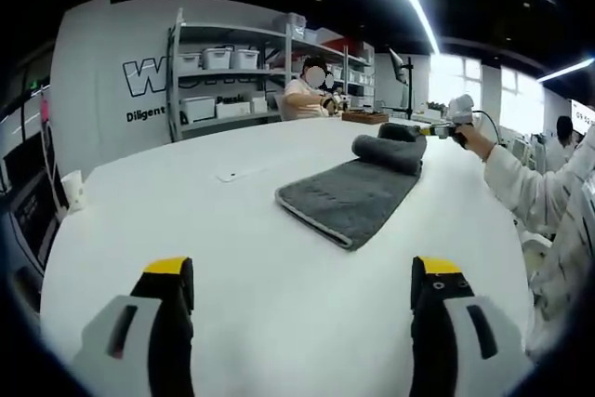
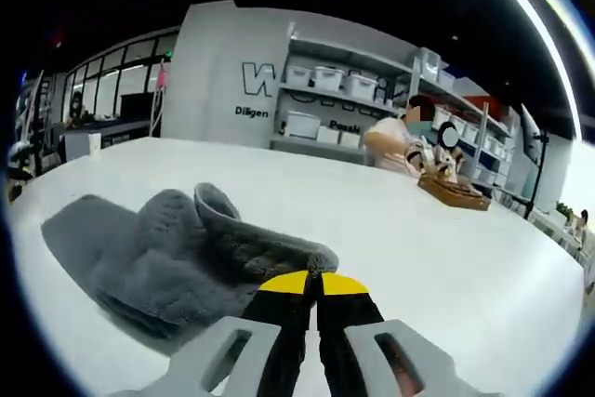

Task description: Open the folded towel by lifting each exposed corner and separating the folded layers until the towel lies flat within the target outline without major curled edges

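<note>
Right gripper (image 2: 311, 287) is clamped shut on a corner of the grey towel (image 2: 167, 253), which sits bunched on the white table (image 2: 418, 248). Left gripper (image 1: 302, 281) hangs wide open over bare tabletop, well short of the towel.

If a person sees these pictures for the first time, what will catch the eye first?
The grey towel lies mid-table on the white table, its far end bunched up. The right gripper is shut on that bunched edge, while the left gripper hangs open before the towel's near end.
</note>
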The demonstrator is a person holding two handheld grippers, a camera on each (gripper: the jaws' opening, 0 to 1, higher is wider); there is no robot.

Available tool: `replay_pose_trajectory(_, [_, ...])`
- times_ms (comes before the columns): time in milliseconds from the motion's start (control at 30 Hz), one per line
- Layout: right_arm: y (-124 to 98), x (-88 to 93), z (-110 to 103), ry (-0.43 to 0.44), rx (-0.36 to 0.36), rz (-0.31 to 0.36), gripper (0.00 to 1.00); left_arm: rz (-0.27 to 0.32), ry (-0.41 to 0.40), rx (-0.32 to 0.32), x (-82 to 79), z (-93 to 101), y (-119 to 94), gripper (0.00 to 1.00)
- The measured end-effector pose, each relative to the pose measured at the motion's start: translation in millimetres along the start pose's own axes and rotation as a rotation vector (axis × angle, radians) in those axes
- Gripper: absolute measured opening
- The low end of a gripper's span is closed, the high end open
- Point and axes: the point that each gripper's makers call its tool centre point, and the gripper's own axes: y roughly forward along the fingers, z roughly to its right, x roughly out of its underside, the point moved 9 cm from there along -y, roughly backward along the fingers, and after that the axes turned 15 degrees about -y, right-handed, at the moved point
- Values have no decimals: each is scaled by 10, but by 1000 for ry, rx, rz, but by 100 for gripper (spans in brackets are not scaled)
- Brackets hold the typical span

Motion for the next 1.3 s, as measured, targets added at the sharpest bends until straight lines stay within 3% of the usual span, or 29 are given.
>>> replay_pose_trajectory(400, [172, 407, 45, -23, -5, -123, 0, -11, 1, -6, 4, -13, 7, 95])
replay_pose_trajectory(800, [225, 550, 111, -39, 35, -185, 0, -15, 0, -11, 11, -22, 6, 94])
replay_pose_trajectory(933, [178, 553, 172, -119, 109, -238, 11, -16, -1, -11, 12, -21, 8, 94])
replay_pose_trajectory(1067, [134, 548, 213, -103, 139, -246, 21, -16, -1, -10, 11, -25, 8, 94])
replay_pose_trajectory(1300, [-23, 497, 311, -77, 233, -267, 51, -19, 1, -10, 16, -17, 14, 94])
